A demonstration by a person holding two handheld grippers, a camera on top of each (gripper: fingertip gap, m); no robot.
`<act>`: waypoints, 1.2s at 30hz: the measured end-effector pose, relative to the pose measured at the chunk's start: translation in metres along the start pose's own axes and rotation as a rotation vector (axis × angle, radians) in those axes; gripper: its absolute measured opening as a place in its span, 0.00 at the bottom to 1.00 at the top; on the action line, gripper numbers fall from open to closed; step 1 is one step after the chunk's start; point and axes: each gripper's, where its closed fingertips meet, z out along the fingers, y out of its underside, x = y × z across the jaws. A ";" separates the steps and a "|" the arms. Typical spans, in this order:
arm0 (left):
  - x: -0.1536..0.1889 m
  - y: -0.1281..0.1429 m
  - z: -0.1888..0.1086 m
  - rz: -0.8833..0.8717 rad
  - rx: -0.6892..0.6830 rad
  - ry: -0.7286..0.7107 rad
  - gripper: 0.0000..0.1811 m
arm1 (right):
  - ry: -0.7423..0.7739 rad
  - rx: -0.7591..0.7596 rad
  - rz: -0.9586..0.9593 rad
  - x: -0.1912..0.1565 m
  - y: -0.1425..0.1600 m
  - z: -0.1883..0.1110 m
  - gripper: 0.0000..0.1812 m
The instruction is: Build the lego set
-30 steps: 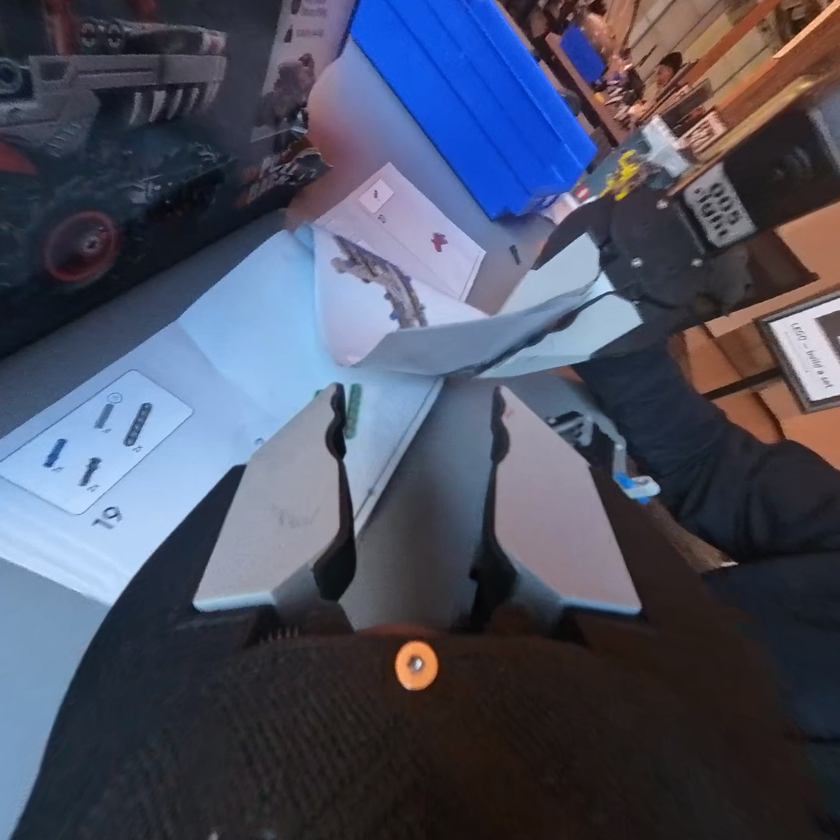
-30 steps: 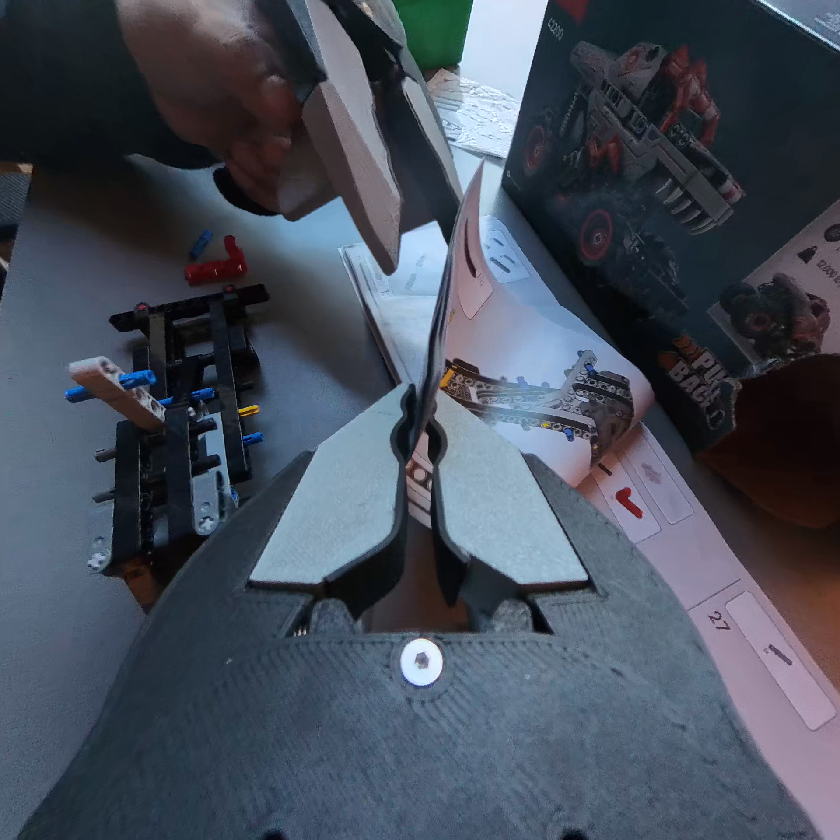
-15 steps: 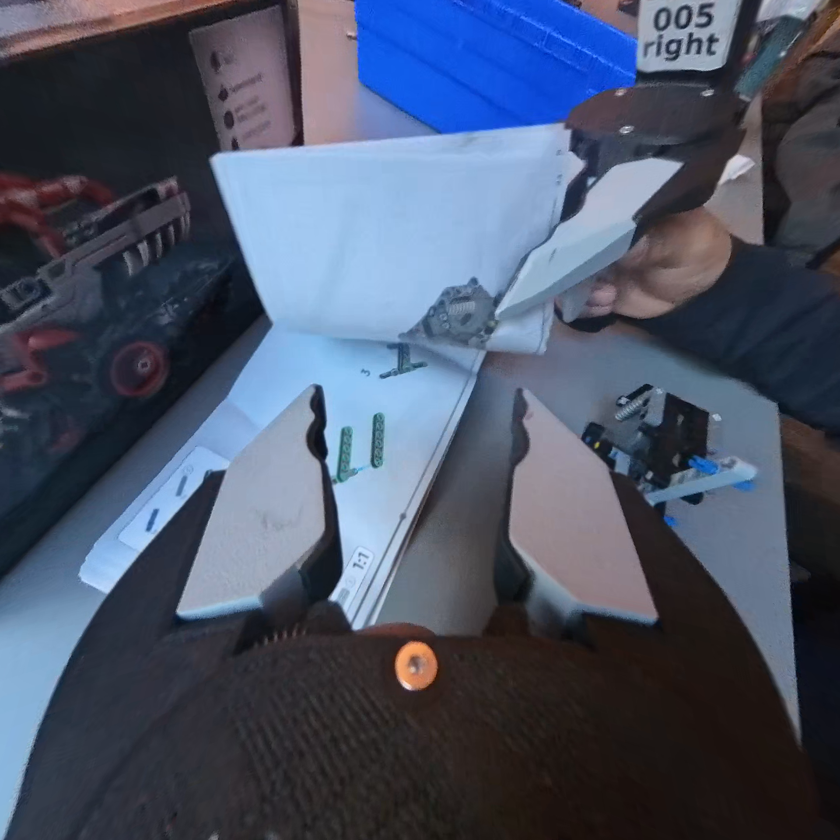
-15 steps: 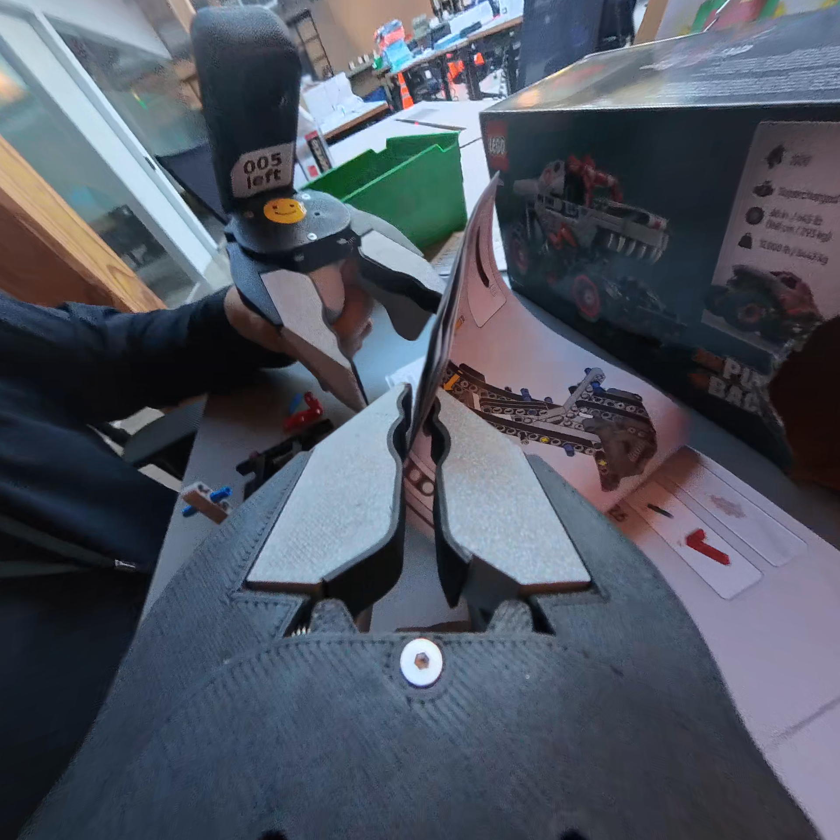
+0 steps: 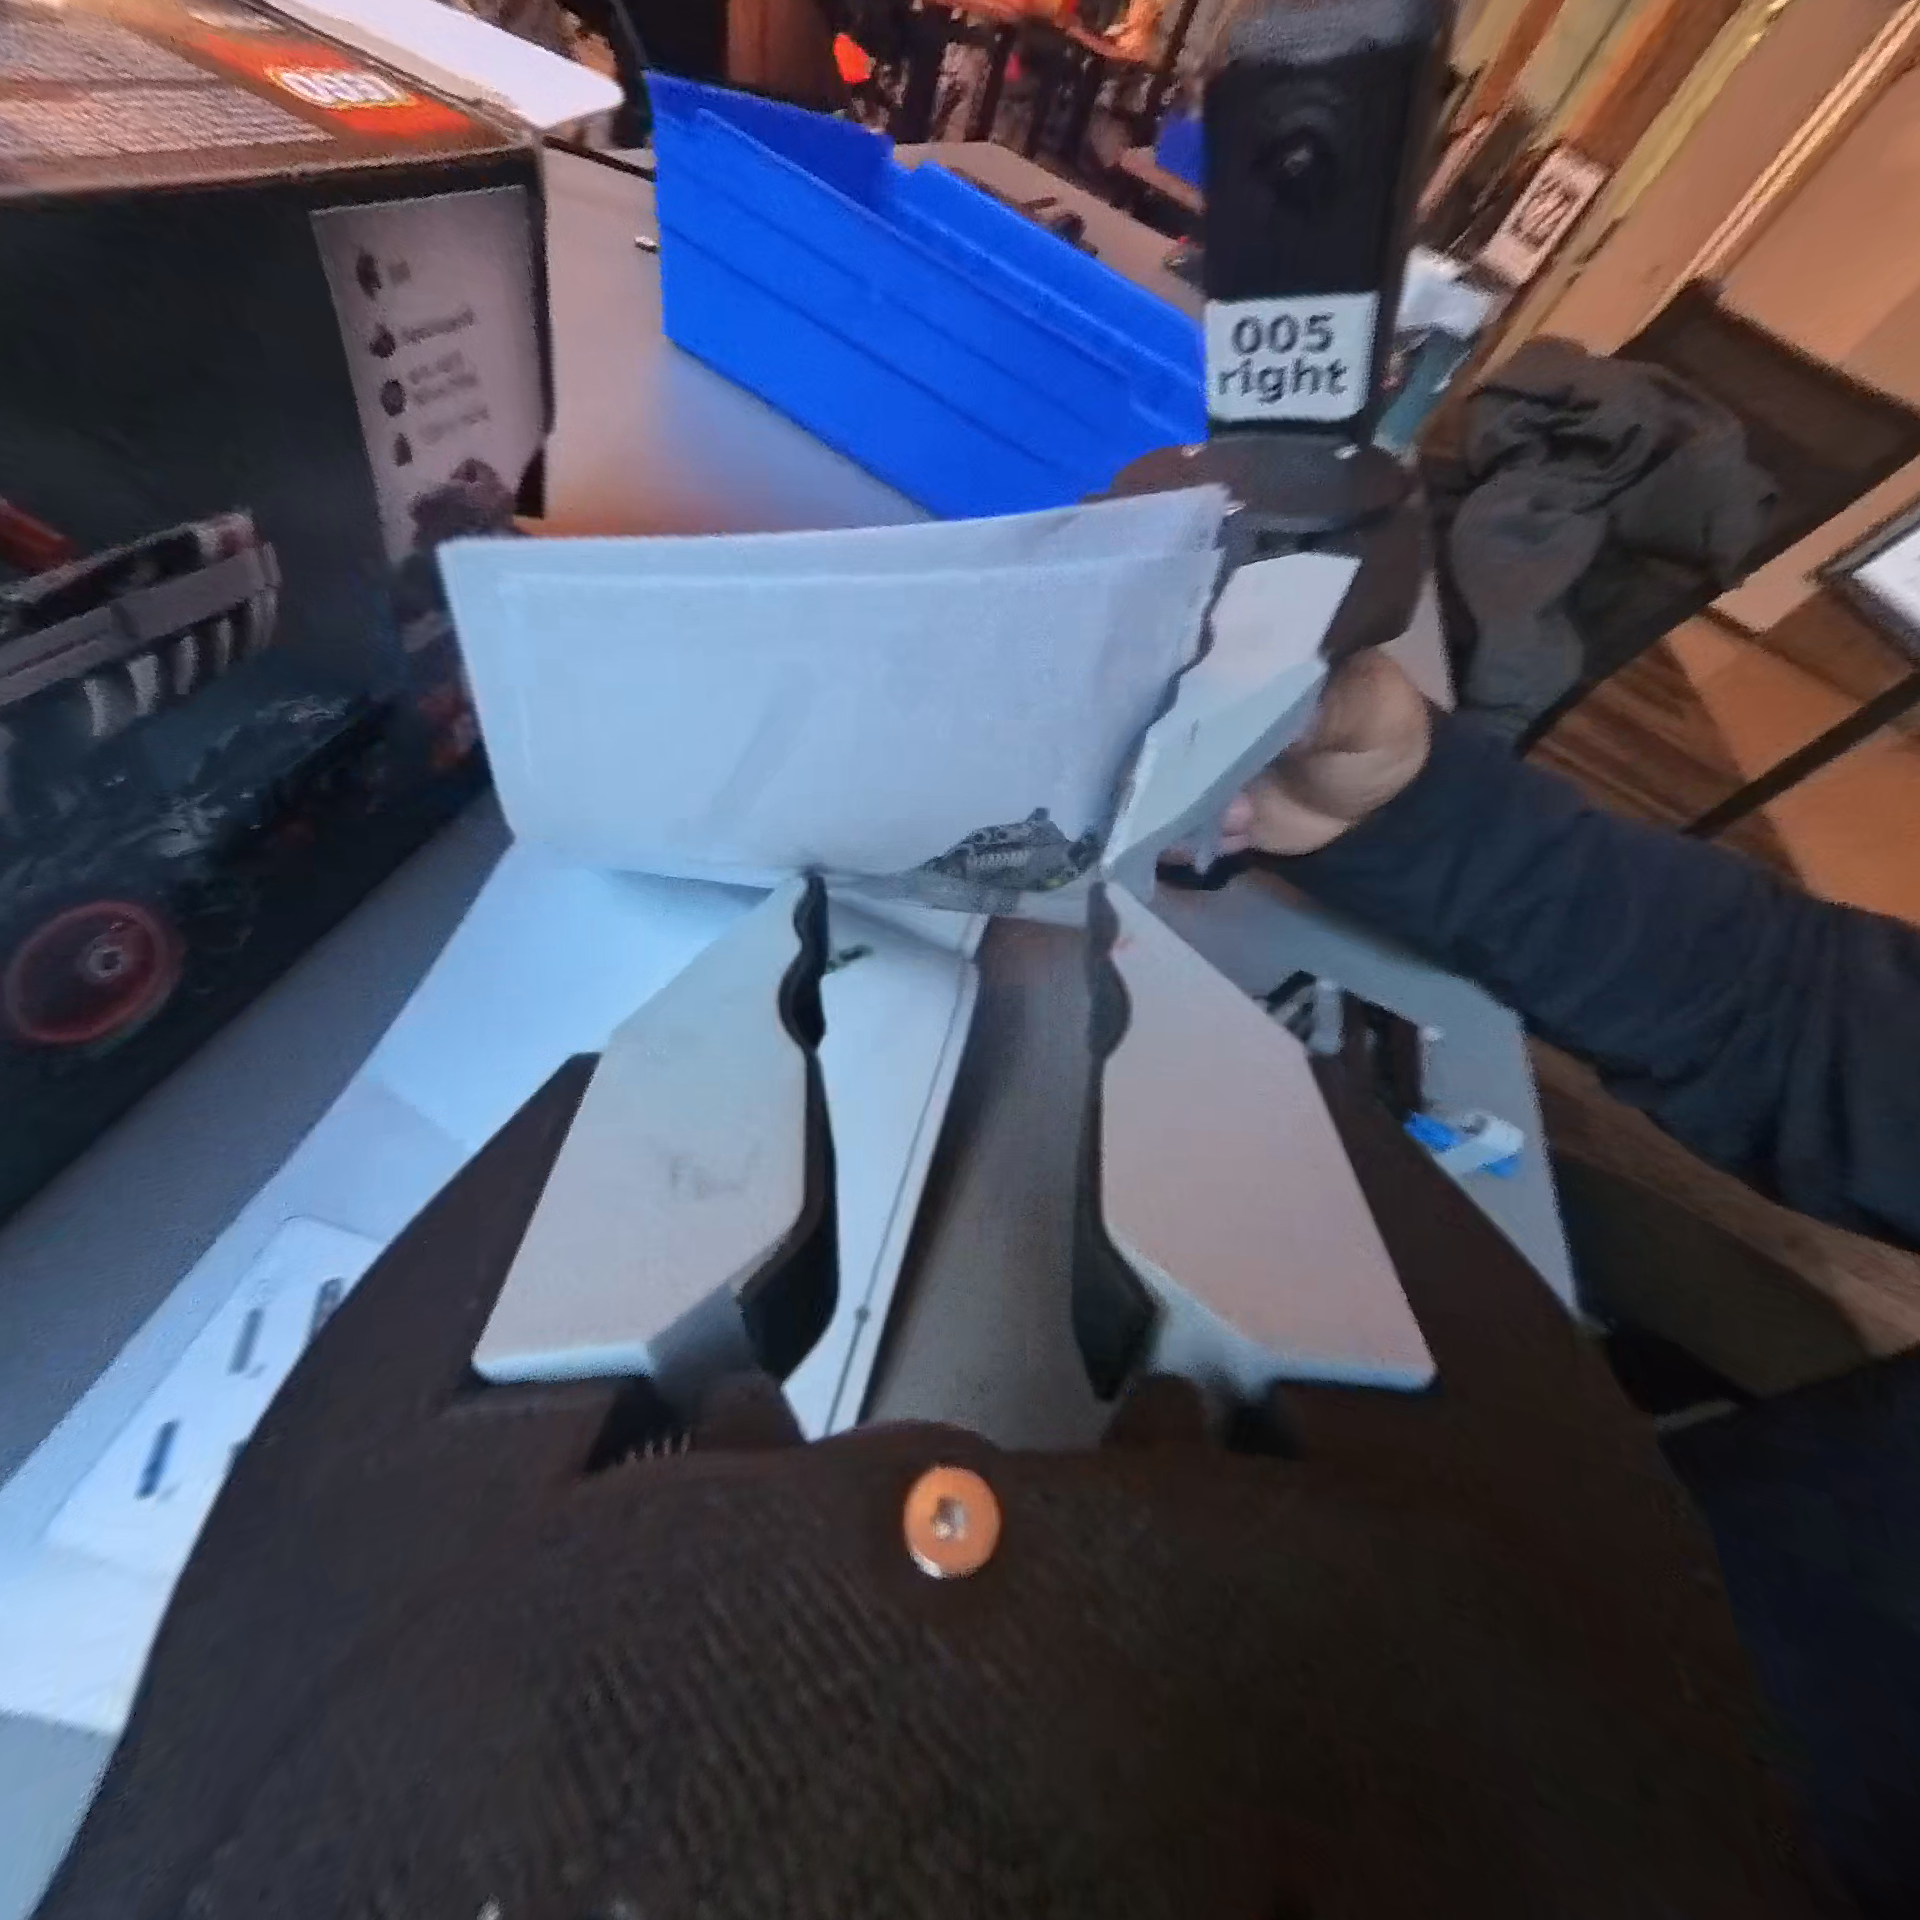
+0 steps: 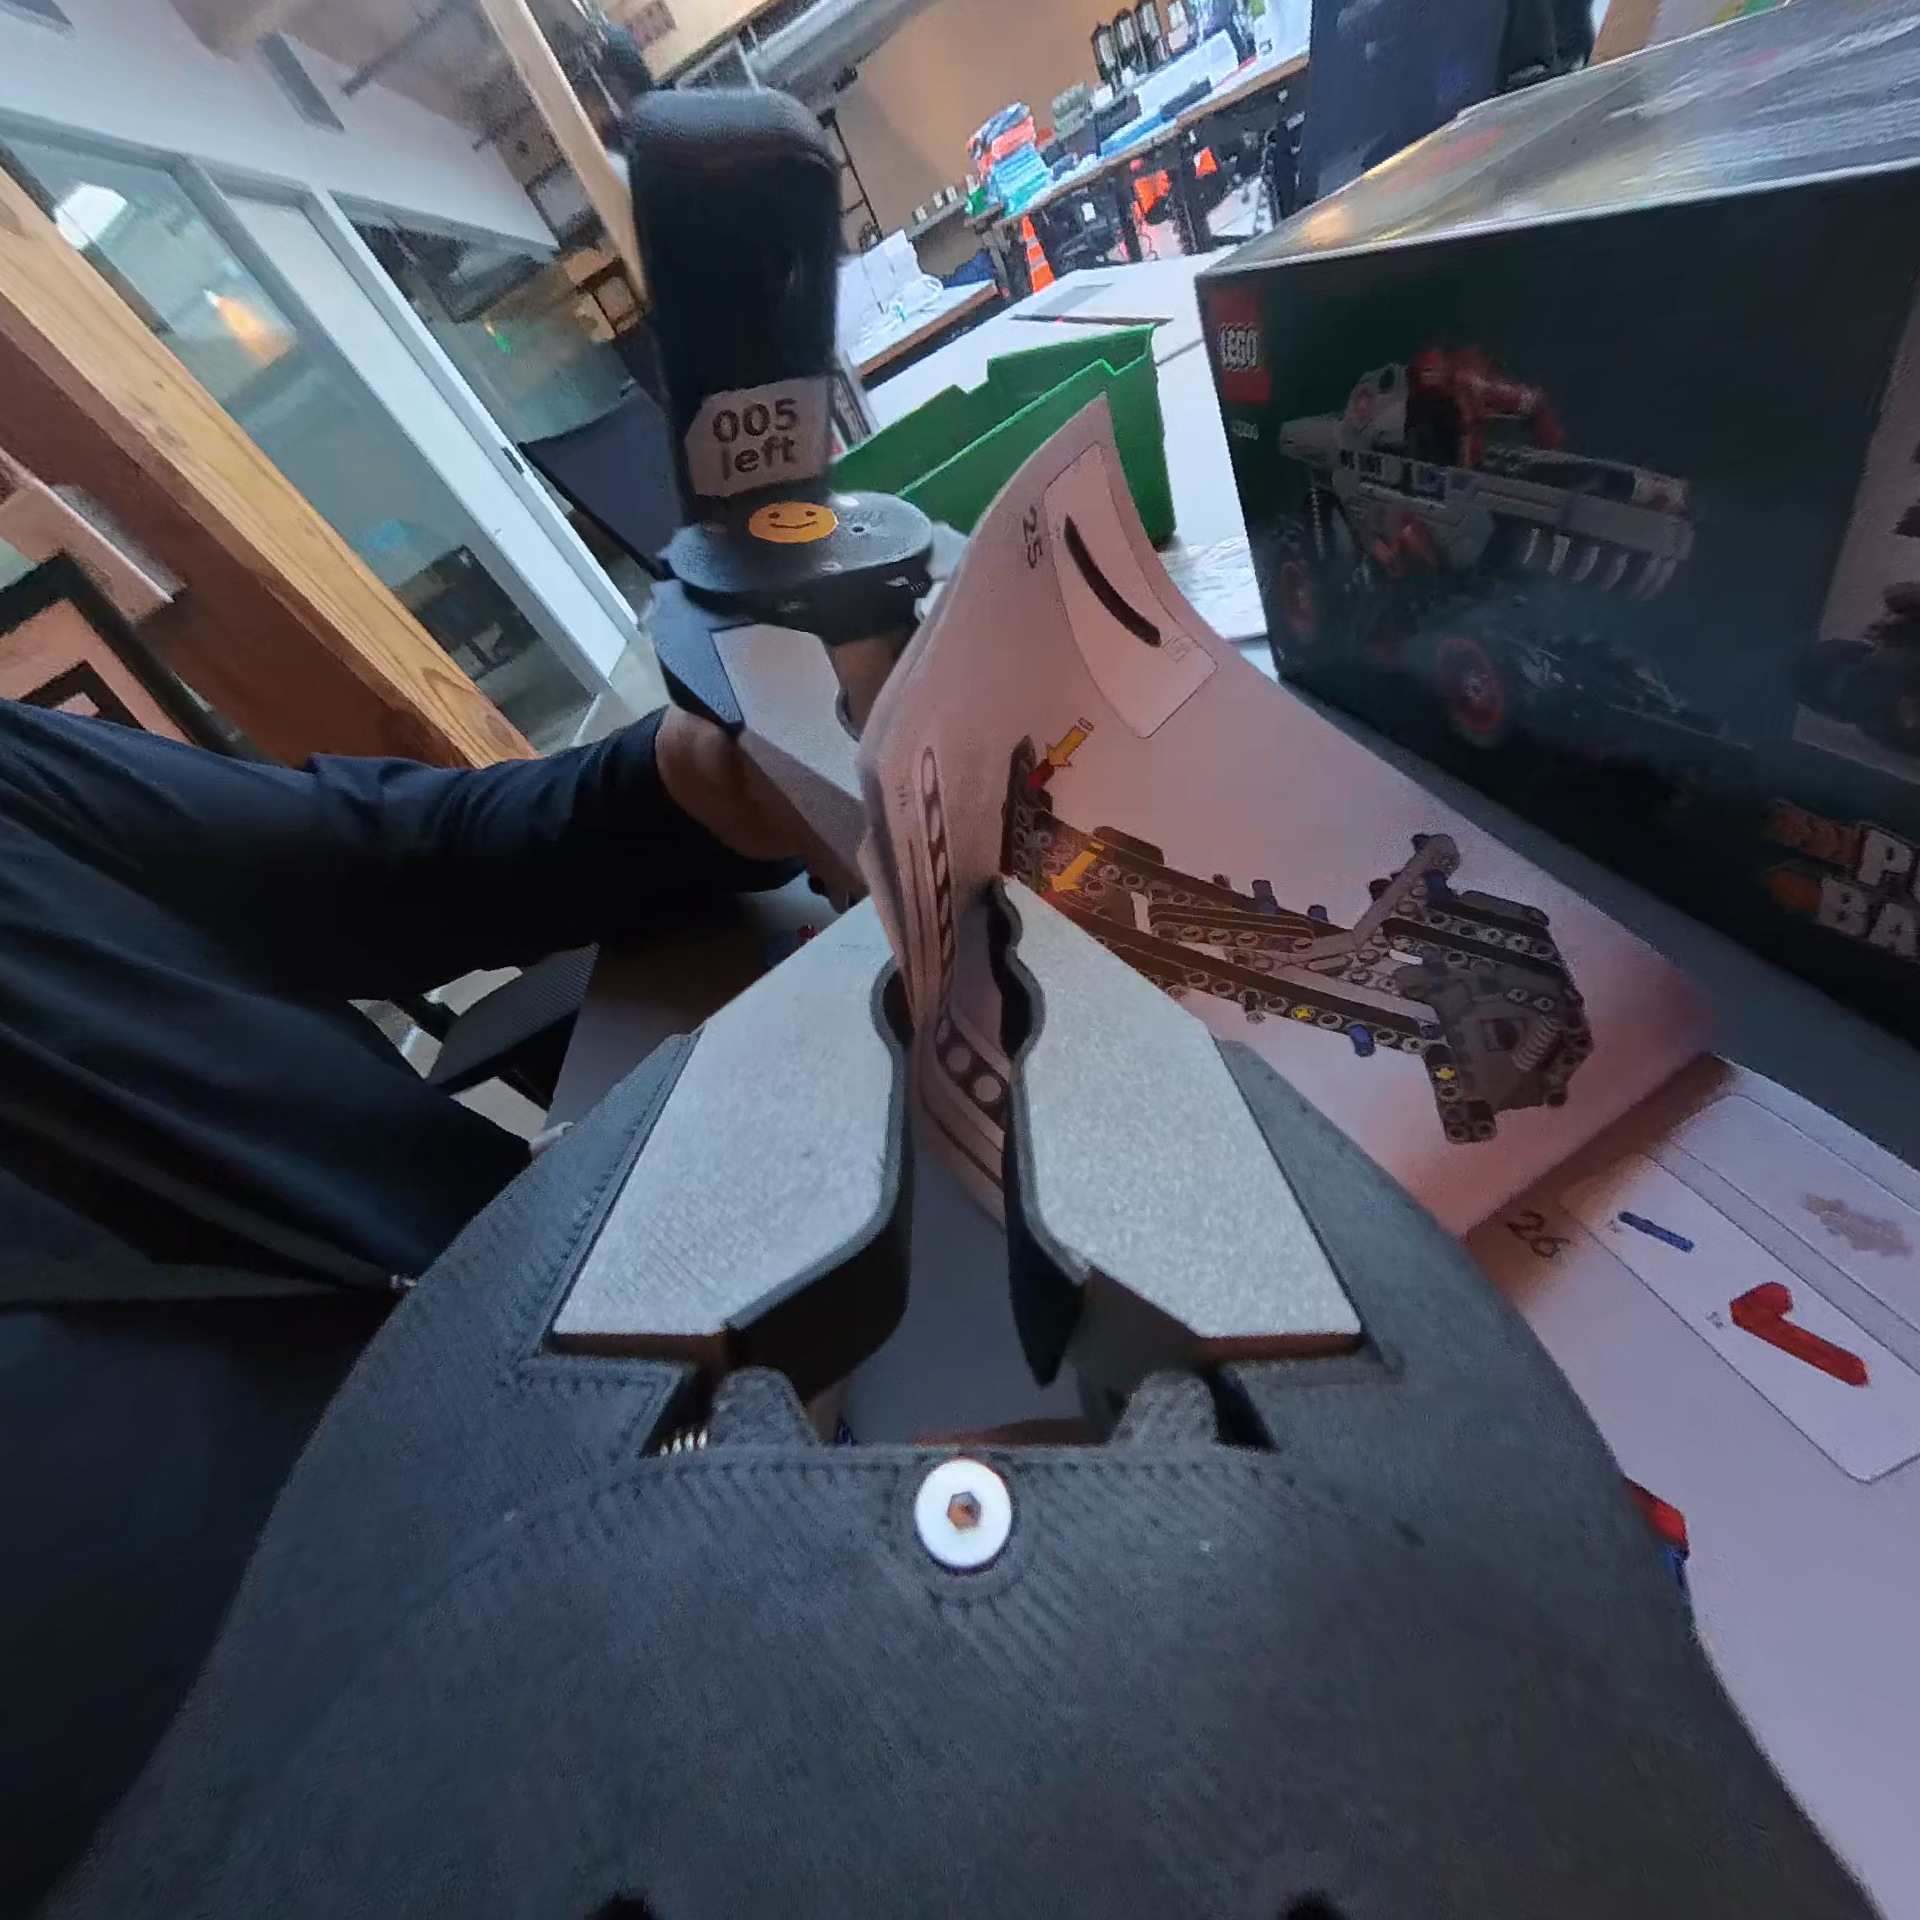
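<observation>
The instruction booklet [image 5: 582,997] lies open on the grey table. My right gripper [image 6: 951,935] is shut on the edge of one page [image 6: 1091,707] and holds it up, curved and nearly upright. The held page [image 5: 810,707] and my right gripper [image 5: 1195,665] also show in the left wrist view. My left gripper [image 5: 951,904] is open and empty, its tips just below the raised page's lower edge, over the booklet's spine. It also shows in the right wrist view [image 6: 821,769], partly hidden behind the page. A partly built black Lego frame [image 5: 1371,1039] lies to the right.
The dark Lego set box [image 5: 208,623] stands along the far side of the booklet; it also shows in the right wrist view [image 6: 1558,468]. A blue bin [image 5: 914,322] and a green bin [image 6: 1018,436] sit farther back. A person's dark sleeve [image 5: 1662,966] reaches in from the right.
My right gripper has lifted the page from low over the booklet to nearly upright. My left gripper has moved forward, its tips now at the page's lower edge, and has narrowed a little.
</observation>
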 end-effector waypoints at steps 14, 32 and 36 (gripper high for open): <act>0.009 -0.014 0.002 -0.215 0.080 0.161 0.08 | -0.046 -0.084 -0.071 -0.013 0.011 0.004 0.10; 0.011 -0.009 0.001 -0.175 0.040 0.166 0.06 | -0.035 0.019 0.024 -0.003 -0.009 -0.039 0.07; 0.011 -0.008 0.001 -0.157 0.031 0.159 0.06 | -0.045 0.016 0.040 -0.004 -0.008 -0.040 0.07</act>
